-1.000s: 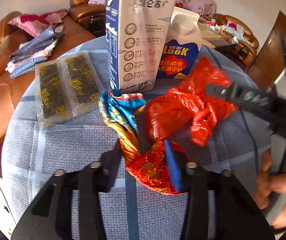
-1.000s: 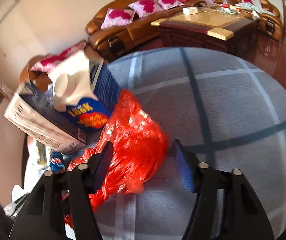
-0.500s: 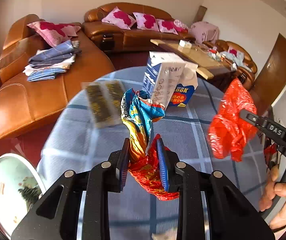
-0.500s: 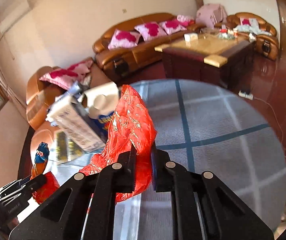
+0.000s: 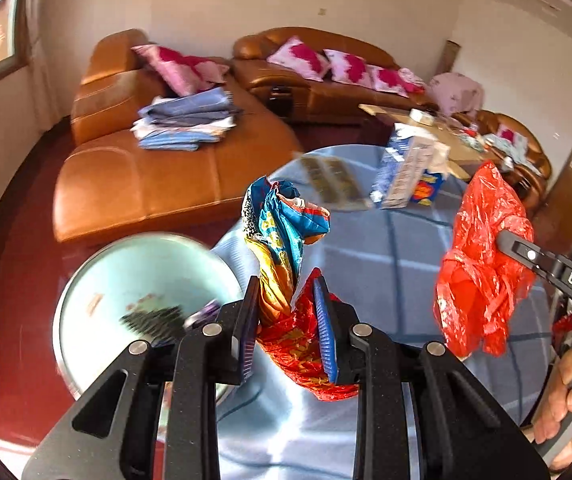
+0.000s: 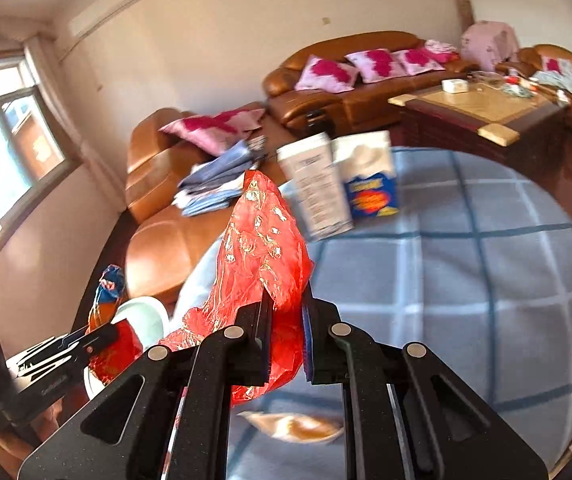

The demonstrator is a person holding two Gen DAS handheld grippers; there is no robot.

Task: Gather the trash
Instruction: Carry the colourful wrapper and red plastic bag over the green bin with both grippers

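Pale green plastic, round and smooth: the bin (image 5: 133, 280) has come into my left view just off the counter's left edge, where half a second ago it sat low in the corner, so I judge both loads are being carried toward it. My left tongs (image 5: 286, 320) stay clenched on the crumpled snack wrapper (image 5: 281, 248), a twisted foil-like film in blue, yellow and red, now lifted clear of the counter (image 5: 386, 264) and hanging over its left edge beside the bin. To the right, my right tongs (image 6: 286, 336) are clamped on the red plastic bag (image 6: 261, 240), thin, glossy and wrinkled, also raised off the checked cloth. Still on the counter toward its far edge are two flat sachets (image 5: 334, 180), a tall milk carton (image 5: 402, 172) and a blue juice carton (image 5: 426, 192), stiff boxy shapes that look left for later trips.
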